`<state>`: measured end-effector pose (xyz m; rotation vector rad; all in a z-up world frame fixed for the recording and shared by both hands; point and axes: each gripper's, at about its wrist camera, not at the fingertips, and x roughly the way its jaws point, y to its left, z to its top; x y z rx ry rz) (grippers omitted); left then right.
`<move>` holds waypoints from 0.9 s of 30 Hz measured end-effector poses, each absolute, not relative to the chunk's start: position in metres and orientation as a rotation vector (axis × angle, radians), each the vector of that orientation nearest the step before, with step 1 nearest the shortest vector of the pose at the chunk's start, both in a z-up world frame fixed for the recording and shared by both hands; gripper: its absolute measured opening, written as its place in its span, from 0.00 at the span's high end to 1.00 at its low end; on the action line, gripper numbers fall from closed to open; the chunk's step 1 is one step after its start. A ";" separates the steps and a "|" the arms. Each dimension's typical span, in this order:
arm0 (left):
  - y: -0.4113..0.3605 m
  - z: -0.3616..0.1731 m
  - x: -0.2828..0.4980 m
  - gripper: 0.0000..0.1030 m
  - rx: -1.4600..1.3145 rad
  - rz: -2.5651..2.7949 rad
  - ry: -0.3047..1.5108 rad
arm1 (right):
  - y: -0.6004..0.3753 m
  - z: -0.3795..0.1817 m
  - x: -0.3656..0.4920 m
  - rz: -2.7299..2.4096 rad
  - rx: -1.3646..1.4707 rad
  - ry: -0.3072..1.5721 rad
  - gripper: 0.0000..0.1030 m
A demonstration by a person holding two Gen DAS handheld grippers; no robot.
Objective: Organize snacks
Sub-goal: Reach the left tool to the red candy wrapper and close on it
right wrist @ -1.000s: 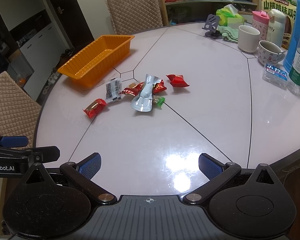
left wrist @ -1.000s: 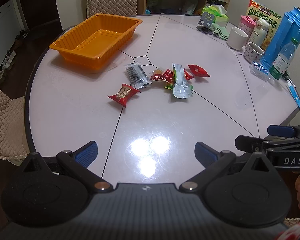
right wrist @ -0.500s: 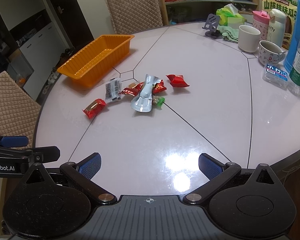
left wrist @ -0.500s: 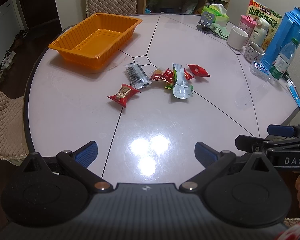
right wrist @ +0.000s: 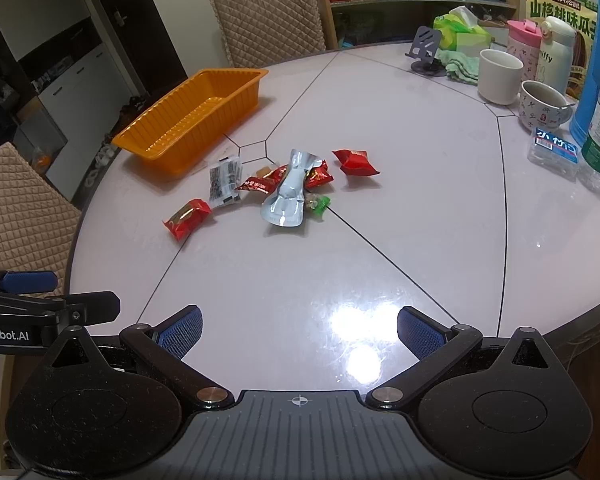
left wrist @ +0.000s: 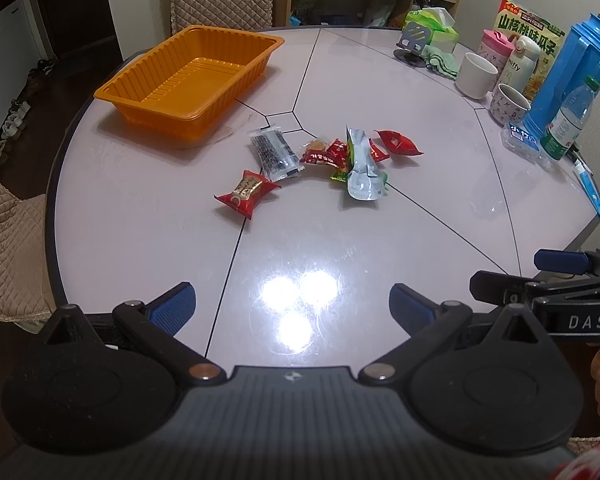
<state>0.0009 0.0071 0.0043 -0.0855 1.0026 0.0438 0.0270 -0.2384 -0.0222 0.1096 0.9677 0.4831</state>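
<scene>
Snacks [left wrist: 320, 160] beside orange tray [left wrist: 188, 80], both tongs [left wrist: 292, 306] [right wrist: 300, 326] spread wide, green packet [right wrist: 318, 204] clearer from right wrist

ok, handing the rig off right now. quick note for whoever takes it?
Left gripper: open, holding nothing, at the near table edge.
Right gripper: open, holding nothing, also at the near edge.
Orange tray: far left of the table, nothing in it.
Snacks: all loose mid-table. Red candy packet lies nearest, black-speckled packet beside it, silver pouch lies over a cluster of small red and green packets, one red packet to its right.
Done: nothing in the tray yet.
Left: presumably every snack goes into the tray; the near red candy looks the easiest start.
</scene>
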 end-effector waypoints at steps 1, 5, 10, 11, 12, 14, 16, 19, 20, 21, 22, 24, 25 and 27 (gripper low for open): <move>0.008 0.005 0.001 0.00 -0.086 0.043 1.003 | -0.238 -0.023 0.028 0.483 0.110 0.969 0.00; 0.007 0.004 0.001 0.00 -0.087 0.044 1.004 | -0.236 -0.024 0.033 0.484 0.111 0.975 0.00; 0.008 0.004 0.002 0.00 -0.087 0.043 1.006 | -0.235 -0.026 0.038 0.482 0.113 0.980 0.00; 0.008 0.004 0.002 0.00 -0.087 0.042 1.006 | -0.235 -0.026 0.039 0.480 0.114 0.981 0.00; 0.008 0.005 0.002 0.00 -0.088 0.040 1.008 | -0.235 -0.026 0.040 0.479 0.114 0.982 0.00; 0.009 0.004 0.003 0.00 -0.089 0.035 1.012 | -0.234 -0.027 0.043 0.476 0.116 0.985 0.00; 0.009 0.004 0.004 0.00 -0.090 0.032 1.015 | -0.233 -0.028 0.046 0.472 0.119 0.988 0.00; 0.013 0.002 0.008 0.00 -0.096 0.024 1.020 | -0.232 -0.029 0.049 0.465 0.122 0.990 0.00; 0.015 0.002 0.010 0.00 -0.097 0.021 1.021 | -0.231 -0.029 0.051 0.462 0.123 0.989 0.00; 0.017 0.001 0.016 0.00 -0.098 0.020 1.025 | -0.230 -0.030 0.052 0.459 0.125 0.990 0.00; 0.019 0.001 0.019 0.00 -0.099 0.012 1.024 | -0.230 -0.031 0.054 0.457 0.127 0.990 0.00; 0.022 0.000 0.022 0.00 -0.098 0.005 1.023 | -0.228 -0.032 0.057 0.451 0.131 0.990 0.00; 0.024 -0.001 0.024 0.00 -0.096 -0.001 1.019 | -0.228 -0.034 0.059 0.449 0.133 0.988 0.00; 0.027 -0.003 0.029 0.00 -0.090 -0.013 1.010 | -0.226 -0.036 0.062 0.443 0.137 0.986 0.00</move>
